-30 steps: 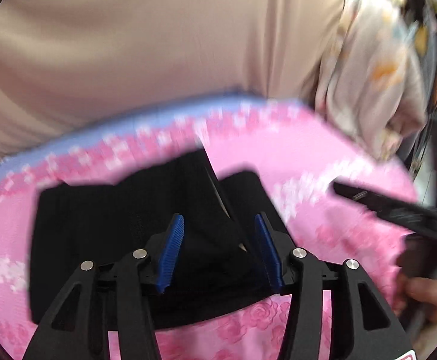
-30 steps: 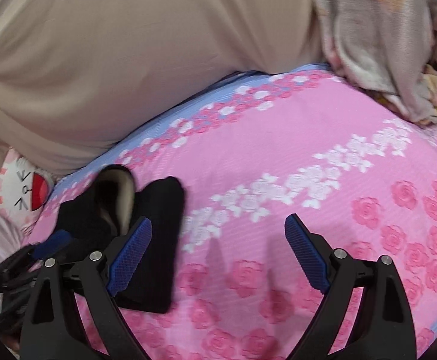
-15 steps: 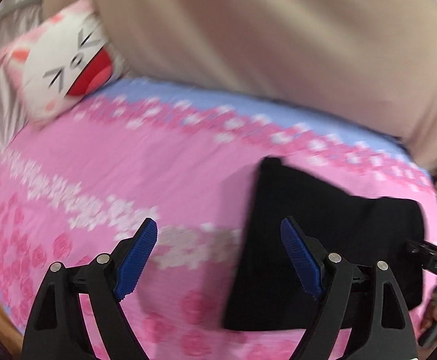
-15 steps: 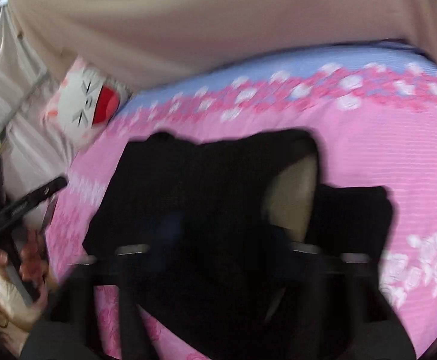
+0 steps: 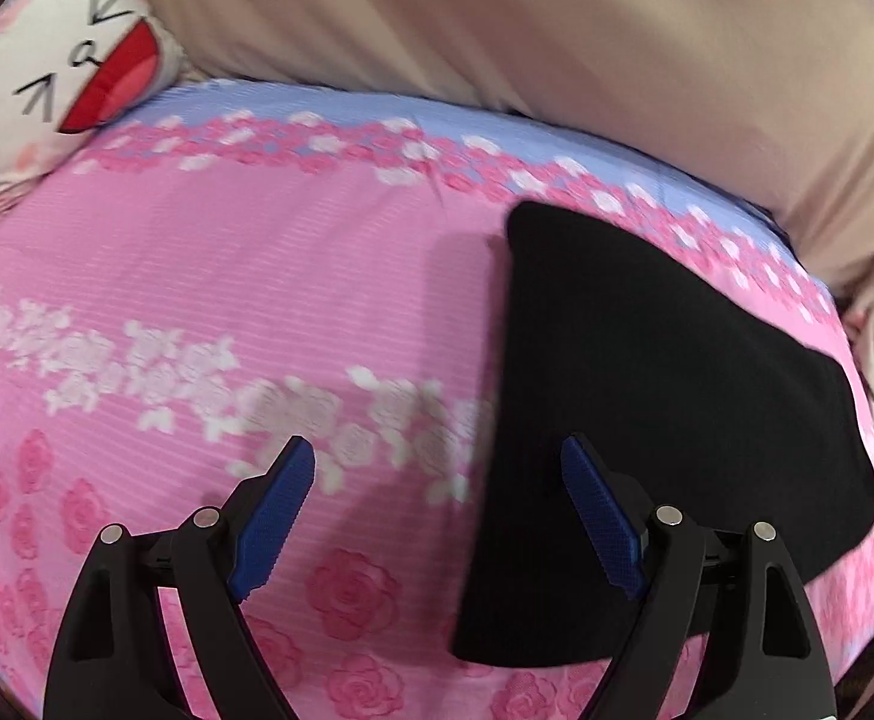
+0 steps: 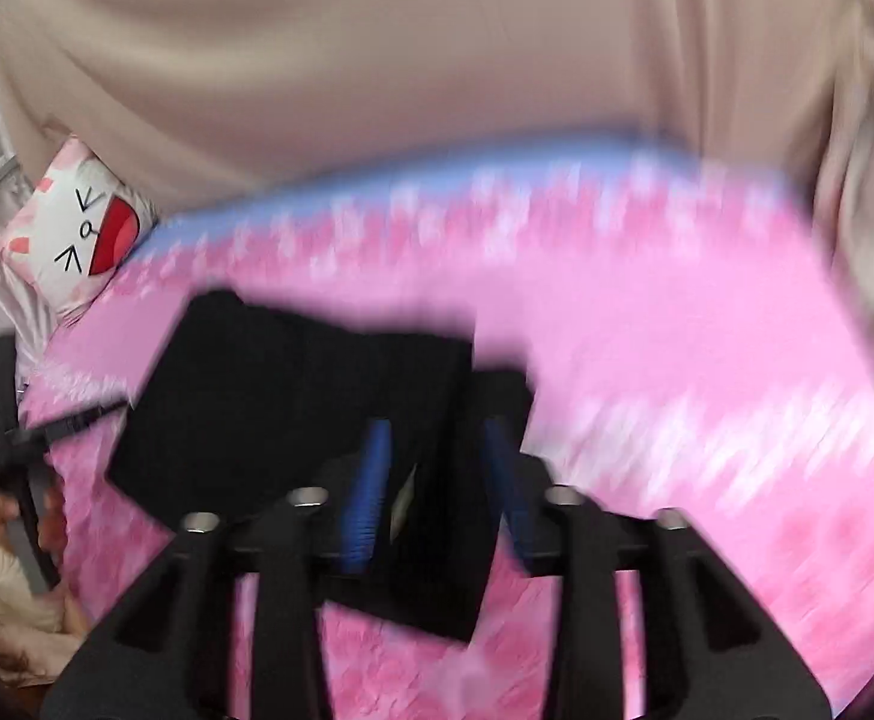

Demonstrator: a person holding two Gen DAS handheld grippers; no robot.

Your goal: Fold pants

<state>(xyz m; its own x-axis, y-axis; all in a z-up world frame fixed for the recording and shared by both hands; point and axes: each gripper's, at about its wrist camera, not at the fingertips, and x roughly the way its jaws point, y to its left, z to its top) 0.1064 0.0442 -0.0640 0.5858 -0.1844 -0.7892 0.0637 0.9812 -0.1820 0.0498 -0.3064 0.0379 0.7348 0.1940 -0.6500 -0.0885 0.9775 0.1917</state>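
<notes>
- No brand, label or readable writing shows in either view; the only marks are the drawn face on the cat-face cushion (image 5: 59, 69) — slanted eyes, a small curl of a nose and a wide red mouth — at the head of the bed.
- The black pants (image 5: 647, 420) lie folded into a compact slab on the pink floral bedsheet (image 5: 227, 276), on the right side of the left wrist view, just short of the sheet's blue border and the beige fabric (image 5: 497, 18) behind it.
- The left tongs (image 5: 437, 516) stand spread wide with nothing between them; the right-hand pad sits over the near edge of the pants, the left-hand pad over bare sheet.
- In the right wrist view, which is heavily blurred, the right tongs (image 6: 437, 492) are opening; a fold of the pants (image 6: 293, 408) sits between the blue pads, and the blur hides whether they still press on it.
- The left tongs' frame and the person's hand (image 6: 23, 540) holding it show at the left edge of the right wrist view.
- Against a second ago: the left tongs then pinched the pants and now stand clear and wider; the pants, then bunched with pale lining showing, now lie flatter; the right tongs, then wide over bare sheet, are now over the pants.
</notes>
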